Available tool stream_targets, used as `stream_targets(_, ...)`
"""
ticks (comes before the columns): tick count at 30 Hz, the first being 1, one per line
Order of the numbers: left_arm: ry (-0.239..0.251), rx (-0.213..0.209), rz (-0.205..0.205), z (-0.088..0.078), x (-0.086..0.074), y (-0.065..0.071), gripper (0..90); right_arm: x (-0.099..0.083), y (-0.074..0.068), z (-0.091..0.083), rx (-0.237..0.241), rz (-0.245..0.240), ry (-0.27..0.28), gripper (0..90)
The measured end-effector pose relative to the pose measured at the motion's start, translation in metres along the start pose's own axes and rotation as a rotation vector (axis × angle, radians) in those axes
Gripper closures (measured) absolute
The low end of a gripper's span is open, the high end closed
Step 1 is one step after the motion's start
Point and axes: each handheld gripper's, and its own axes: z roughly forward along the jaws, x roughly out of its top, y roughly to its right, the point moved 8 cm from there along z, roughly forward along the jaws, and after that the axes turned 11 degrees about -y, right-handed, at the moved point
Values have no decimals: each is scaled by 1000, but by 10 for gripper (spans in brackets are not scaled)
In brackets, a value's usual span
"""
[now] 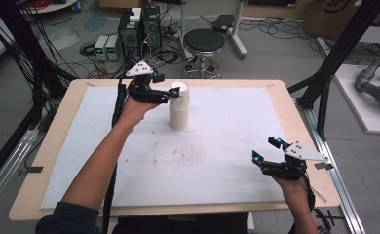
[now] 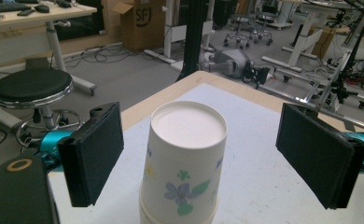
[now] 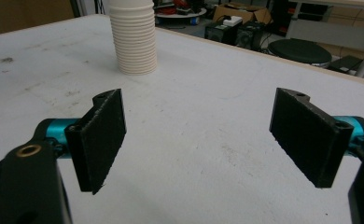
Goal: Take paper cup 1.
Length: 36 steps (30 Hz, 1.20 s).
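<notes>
Here, left gripper (image 2: 199, 154) wide open astride top paper cup (image 2: 185, 156) of stack (image 1: 179, 109); closing next; right gripper (image 3: 199, 140) open, empty.

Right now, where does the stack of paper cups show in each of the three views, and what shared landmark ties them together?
High view: the stack of paper cups stands upside down at the table's far middle, beside the left gripper.
Left gripper view: bottom centre, between that gripper's open jaws.
Right gripper view: top, left of centre, far off.
Shared landmark: the black round stool beyond the table.
</notes>
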Motion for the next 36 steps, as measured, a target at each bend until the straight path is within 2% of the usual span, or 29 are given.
stream_targets(6, -27, 14, -11, 20, 4, -2, 150, 0, 1, -3, 0, 8, 5, 190)
stream_targets(17, -93, 3, -32, 45, -9, -5, 163, 0, 2, -6, 0, 15, 12, 190)
stream_targets(22, -105, -1, -46, 48, -13, -8, 213, -1, 3, -6, -1, 17, 10, 190)
stream_targets(29, -106, -16, -28, 47, -15, -9, 325, -1, 3, -5, 1, 20, 7, 190)
stream_targets(31, -108, -14, -24, 47, -15, -8, 330, -1, 2, -5, 1, 19, 7, 190)
stream_targets(36, -73, -10, -20, 42, -7, -7, 332, -1, 2, -5, 3, 20, 5, 190)
